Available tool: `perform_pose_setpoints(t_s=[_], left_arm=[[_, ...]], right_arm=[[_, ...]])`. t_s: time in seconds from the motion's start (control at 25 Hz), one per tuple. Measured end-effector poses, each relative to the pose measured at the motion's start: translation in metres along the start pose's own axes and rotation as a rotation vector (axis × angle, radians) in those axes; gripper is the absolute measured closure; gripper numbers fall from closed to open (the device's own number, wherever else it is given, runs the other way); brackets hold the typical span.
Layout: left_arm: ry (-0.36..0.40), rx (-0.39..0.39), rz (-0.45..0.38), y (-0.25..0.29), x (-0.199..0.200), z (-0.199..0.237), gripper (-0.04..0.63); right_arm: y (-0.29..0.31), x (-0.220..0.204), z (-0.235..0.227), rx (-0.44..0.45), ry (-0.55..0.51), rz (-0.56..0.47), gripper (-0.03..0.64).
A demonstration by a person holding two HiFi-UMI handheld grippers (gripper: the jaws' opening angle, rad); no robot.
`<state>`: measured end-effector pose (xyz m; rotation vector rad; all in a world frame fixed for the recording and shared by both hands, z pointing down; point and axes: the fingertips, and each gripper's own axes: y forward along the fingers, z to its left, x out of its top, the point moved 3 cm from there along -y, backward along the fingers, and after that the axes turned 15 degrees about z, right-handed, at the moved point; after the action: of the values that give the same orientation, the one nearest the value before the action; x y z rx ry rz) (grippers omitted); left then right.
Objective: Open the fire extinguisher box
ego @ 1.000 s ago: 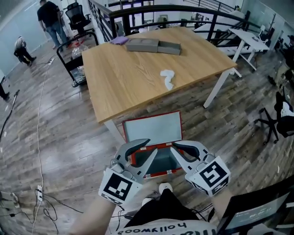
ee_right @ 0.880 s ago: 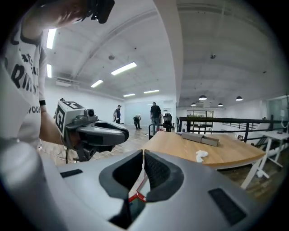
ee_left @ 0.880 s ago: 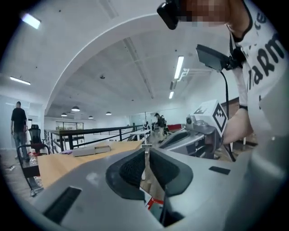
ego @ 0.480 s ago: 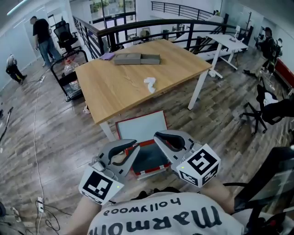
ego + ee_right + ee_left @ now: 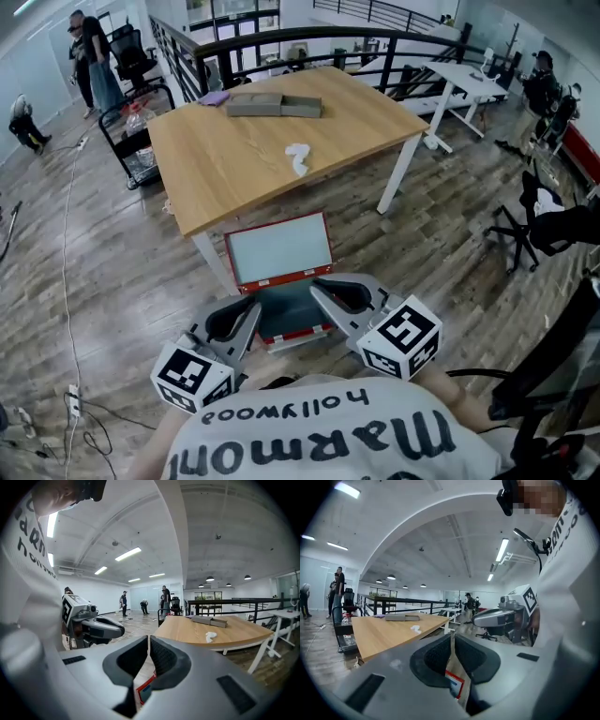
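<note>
Left tool (image 5: 256, 315), right tool (image 5: 315, 288) above box (image 5: 281, 251)

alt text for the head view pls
Looking down from the wearer's head, a red fire extinguisher box lies on the wood floor with its lid open, beside a wooden table. The left gripper and right gripper hover either side of it, both shut and empty; the left one's fingers have just been closing.

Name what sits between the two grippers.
Head view: the open fire extinguisher box, on the floor below the left gripper, whose empty jaws have just closed, and the right gripper.
</note>
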<state>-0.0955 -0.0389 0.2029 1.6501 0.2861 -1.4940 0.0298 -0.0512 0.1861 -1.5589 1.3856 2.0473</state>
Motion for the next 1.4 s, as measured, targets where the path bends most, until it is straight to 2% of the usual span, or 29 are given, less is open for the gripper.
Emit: perform_pose_setpoints(t_s=[0.24,0.36,0.48,0.6,0.72,0.88,1.12,1.4], left_arm=[[0.015,0.007,0.033,-0.005,-0.020,0.005,0.565],[-0.027,0.066,0.050,-0.001,-0.026,0.019,0.565],[-0.064,0.089,0.085,0.005,-0.029,0.029,0.565],[-0.043,0.090,0.114,0.009,-0.033,0.027,0.565],[-0.017,0.091,0.133,0.013,-0.038,0.021,0.565],[-0.021,0.090,0.136,0.015,-0.040,0.018,0.565],[-0.060,0.103,0.138,0.010,-0.046,0.021,0.565],[-0.057,0.110,0.146,0.006,-0.049,0.016,0.565]], right_arm=[[0.004,-0.027,-0.002,-0.047,-0.079,0.101,0.596],[0.012,-0.048,-0.011,-0.099,-0.118,0.191,0.597],[0.014,-0.065,-0.021,-0.110,-0.100,0.244,0.597],[0.013,-0.072,-0.025,-0.088,-0.044,0.238,0.597],[0.011,-0.075,-0.029,-0.043,0.054,0.202,0.597],[0.007,-0.073,-0.033,0.018,0.175,0.154,0.597],[0.008,-0.075,-0.032,0.021,0.162,0.172,0.607],[0.008,-0.080,-0.028,0.014,0.113,0.212,0.607]])
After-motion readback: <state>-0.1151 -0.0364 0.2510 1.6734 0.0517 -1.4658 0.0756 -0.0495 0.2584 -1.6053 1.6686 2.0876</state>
